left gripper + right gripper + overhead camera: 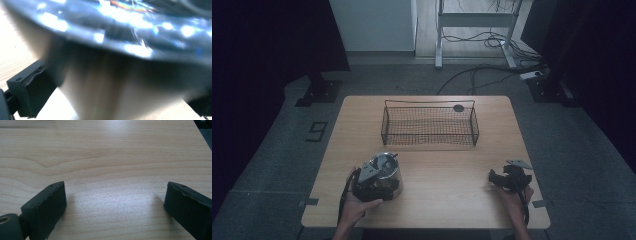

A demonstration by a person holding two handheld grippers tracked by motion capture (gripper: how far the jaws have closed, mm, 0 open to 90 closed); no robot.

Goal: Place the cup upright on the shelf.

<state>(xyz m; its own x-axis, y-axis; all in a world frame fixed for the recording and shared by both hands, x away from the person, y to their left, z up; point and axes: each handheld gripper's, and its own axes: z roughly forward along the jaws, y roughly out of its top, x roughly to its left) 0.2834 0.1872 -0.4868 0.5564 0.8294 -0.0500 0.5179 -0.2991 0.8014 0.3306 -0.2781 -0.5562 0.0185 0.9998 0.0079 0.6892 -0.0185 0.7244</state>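
Left tongs (379, 182) flank a shiny metal container (387, 172) at the counter's (437, 200) near-left edge — whether clamped cannot be told. Right tongs (115, 205) spread wide, idle. Wire basket (429, 125) holds nothing visible — transfer apparently just beginning.

One wire basket (429, 125) stands at the centre of the surface (447, 195). One shiny metal container (388, 172) sits lower left. Two grippers: the left gripper (374, 182) lower left, the right gripper (507, 179) lower right.
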